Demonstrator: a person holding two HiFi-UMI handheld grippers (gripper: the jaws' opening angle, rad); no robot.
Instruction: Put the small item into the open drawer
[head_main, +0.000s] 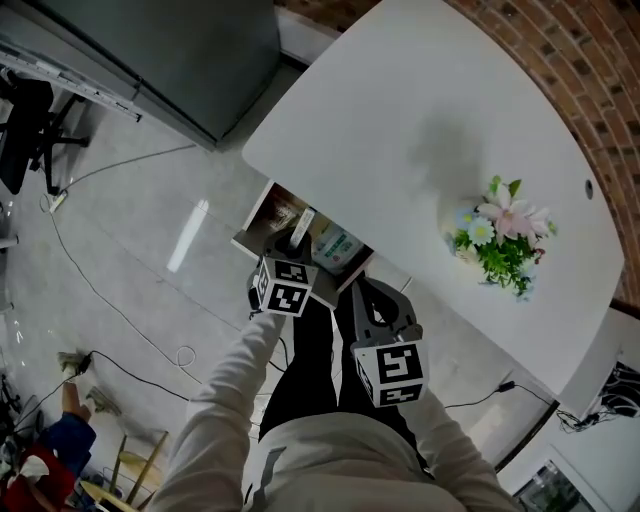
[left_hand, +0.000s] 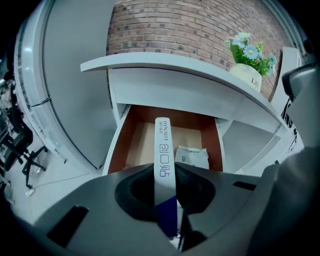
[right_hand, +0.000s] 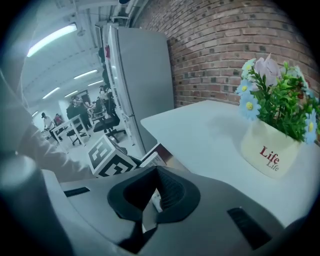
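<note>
Slim white-and-blue cardboard box (head_main: 301, 226) sits in the left gripper (head_main: 293, 243) at the open brown-lined drawer (head_main: 262, 212) under the white table (head_main: 420, 110). Left gripper view: the jaws clamp the box, which points towards the drawer holding a white packet (left_hand: 192, 156). Right gripper view: the right gripper (right_hand: 149, 210) jaws seem pressed together, empty.

The head camera is looking steeply down from above the person. From well up, it is taking in the whole white surface (head_main: 400, 100), the open drawer (head_main: 285, 215) under its edge and the floor (head_main: 120, 250). The camera on the left hand-held gripper (left_hand: 167, 195) is sitting low and close, facing straight into the drawer, with the white strip (left_hand: 164, 145) in its jaws running up mid-frame. The camera on the right hand-held gripper (right_hand: 150, 200) is riding higher, seemingly about level with the surface, and facing along it toward the brick wall (right_hand: 220, 55). All three views are sharing the flower pot (head_main: 495, 245).
</note>
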